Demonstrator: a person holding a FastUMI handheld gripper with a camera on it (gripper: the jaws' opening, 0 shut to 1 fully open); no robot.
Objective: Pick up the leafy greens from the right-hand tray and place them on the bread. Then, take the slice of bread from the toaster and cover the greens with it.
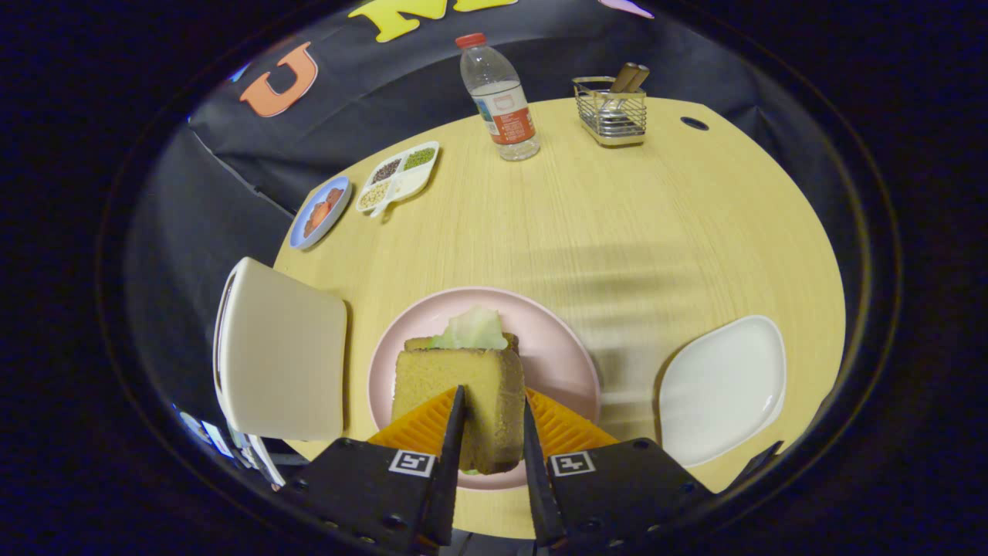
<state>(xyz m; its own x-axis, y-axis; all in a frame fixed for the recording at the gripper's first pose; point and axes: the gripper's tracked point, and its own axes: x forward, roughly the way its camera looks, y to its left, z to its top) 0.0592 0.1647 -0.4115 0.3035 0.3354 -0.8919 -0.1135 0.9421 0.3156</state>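
1. The gripper [494,432] has both fingers clamped against the sides of a slice of bread [463,394], which stands between them on its edge.
2. The held slice hangs over a pink plate [559,355]; just beyond it, at 12 o'clock from the fingers, a second piece of bread [421,342] lies on the plate, with its edge peeking out behind the held one.
3. The leafy greens [471,328] sit on top of that lower bread, pale green and rising above the upper edge of the held slice.
4. A white tray [722,390] rests on the wooden table [617,216] at about 3 o'clock from the pink plate, near it but apart.
5. The toaster [282,355], a pale boxy body, stands at 9 o'clock from the plate, just beside it.
6. Far across the table, at 12 o'clock, stands a water bottle [500,96]; a wire basket [611,112] with utensils is at 1 o'clock.
7. At 11 o'clock lie a divided dish [397,177] of seeds and a blue plate [320,212], side by side.
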